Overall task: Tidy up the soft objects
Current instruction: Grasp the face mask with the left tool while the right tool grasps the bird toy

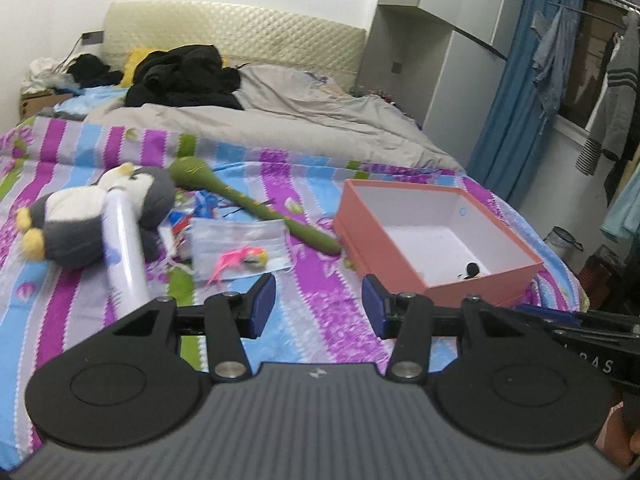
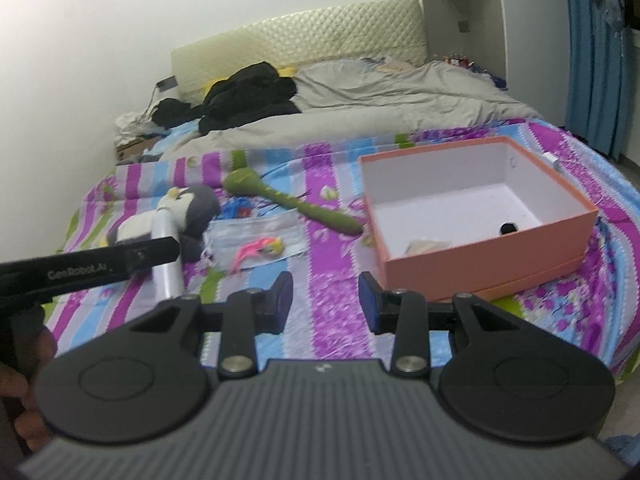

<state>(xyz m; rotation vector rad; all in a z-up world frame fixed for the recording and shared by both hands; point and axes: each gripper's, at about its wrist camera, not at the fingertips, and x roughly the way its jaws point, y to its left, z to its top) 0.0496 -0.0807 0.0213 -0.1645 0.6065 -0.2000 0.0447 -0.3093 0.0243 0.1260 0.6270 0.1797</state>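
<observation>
A grey and white plush penguin [image 1: 80, 220] [image 2: 188, 212] lies on the striped bed cover at the left, with a white tube [image 1: 122, 248] [image 2: 166, 256] across it. A green soft stick toy [image 1: 248, 200] [image 2: 292, 200] lies in the middle. A pink feathered toy [image 1: 240, 260] [image 2: 260, 250] rests on a blue face mask [image 1: 240, 240] [image 2: 256, 232]. An open pink box [image 1: 436, 236] [image 2: 476, 212] stands at the right with a small black item inside. My left gripper [image 1: 319, 306] and right gripper [image 2: 325, 302] are both open and empty above the cover, short of the toys.
A grey duvet [image 1: 280, 120] and a pile of black clothes [image 1: 188, 76] lie further up the bed. Blue curtain and hanging clothes [image 1: 560, 80] are at the right. The left gripper's arm [image 2: 80, 268] crosses the right wrist view at the left.
</observation>
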